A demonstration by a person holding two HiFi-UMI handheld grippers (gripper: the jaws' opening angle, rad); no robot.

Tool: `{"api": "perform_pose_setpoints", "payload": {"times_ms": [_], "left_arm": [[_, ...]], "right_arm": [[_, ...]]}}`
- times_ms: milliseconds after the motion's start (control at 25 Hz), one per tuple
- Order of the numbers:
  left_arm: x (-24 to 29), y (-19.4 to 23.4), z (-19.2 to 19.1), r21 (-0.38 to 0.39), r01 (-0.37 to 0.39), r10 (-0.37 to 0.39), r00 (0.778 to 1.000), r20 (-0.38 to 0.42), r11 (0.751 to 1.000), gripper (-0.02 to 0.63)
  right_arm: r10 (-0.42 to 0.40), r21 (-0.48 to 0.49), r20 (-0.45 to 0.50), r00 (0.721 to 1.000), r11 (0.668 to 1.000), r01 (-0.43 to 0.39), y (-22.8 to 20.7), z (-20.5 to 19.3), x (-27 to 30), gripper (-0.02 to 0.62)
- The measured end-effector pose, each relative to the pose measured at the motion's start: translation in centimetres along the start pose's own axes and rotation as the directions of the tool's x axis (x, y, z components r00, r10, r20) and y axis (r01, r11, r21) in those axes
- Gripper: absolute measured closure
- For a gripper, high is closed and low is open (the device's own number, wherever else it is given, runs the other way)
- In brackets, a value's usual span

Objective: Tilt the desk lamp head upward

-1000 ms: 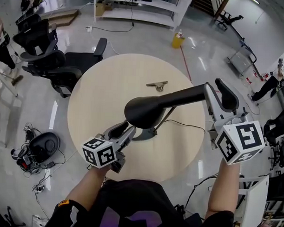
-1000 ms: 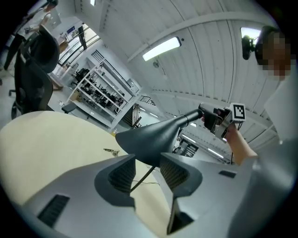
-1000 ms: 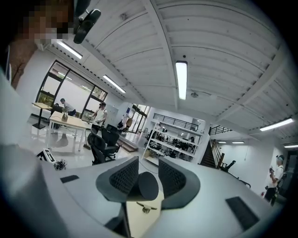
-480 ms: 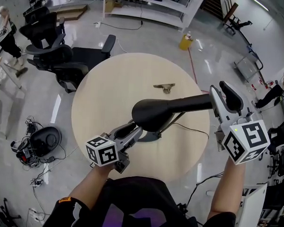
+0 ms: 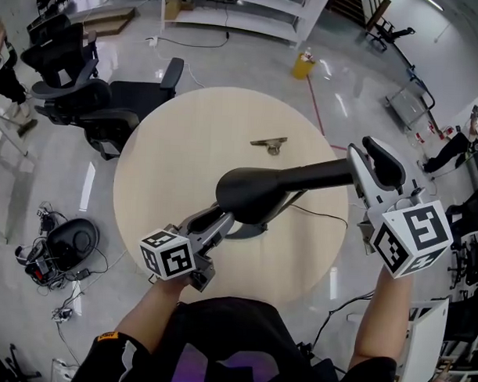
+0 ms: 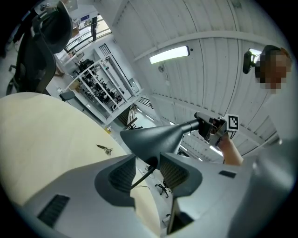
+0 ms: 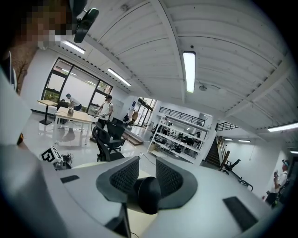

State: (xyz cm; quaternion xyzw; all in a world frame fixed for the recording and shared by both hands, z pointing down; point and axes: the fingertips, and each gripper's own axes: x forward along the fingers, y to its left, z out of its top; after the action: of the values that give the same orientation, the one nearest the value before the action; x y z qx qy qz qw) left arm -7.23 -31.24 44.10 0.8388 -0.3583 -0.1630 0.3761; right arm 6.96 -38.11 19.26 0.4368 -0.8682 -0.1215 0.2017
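Note:
A black desk lamp stands on the round beige table [image 5: 186, 137], its flat base [image 5: 239, 230] near the front edge. The cone-shaped lamp head [image 5: 251, 193] [image 6: 153, 137] runs into a long neck that points right. My left gripper [image 5: 221, 219] [image 6: 148, 160] is shut on the dark joint under the head, and the thin stem [image 6: 139, 174] runs down between its jaws. My right gripper [image 5: 365, 162] [image 7: 143, 179] is shut on the rounded far end of the neck [image 7: 148, 195].
A small metal clip [image 5: 269, 142] [image 6: 105, 149] lies on the table's far side. The lamp's cord [image 5: 316, 211] trails right over the edge. Black office chairs [image 5: 78, 87] stand at the left, white shelving [image 5: 237, 10] behind, and a yellow floor sign [image 5: 303, 65] beyond the table.
Both grippers keep their hold on the lamp. The head and neck have shifted only slightly, and the view itself has swayed a little.

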Motion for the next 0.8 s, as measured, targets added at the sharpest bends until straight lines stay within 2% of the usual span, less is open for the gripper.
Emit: {"api": "perform_pose_setpoints", "payload": {"times_ms": [440, 800], "left_arm": [[0.7, 0.4, 0.7, 0.000, 0.022, -0.022, 1.000, -0.012, 1.000, 0.419], [0.3, 0.5, 4.4, 0.081, 0.008, -0.009, 1.000, 0.016, 0.997, 0.419]], "right_arm": [[-0.012, 0.034, 0.014, 1.000, 0.999, 0.011, -0.2, -0.3, -0.2, 0.483], [-0.058, 0.128, 0.046, 0.997, 0.990, 0.051, -1.6, -2.0, -0.6, 0.483]]}}
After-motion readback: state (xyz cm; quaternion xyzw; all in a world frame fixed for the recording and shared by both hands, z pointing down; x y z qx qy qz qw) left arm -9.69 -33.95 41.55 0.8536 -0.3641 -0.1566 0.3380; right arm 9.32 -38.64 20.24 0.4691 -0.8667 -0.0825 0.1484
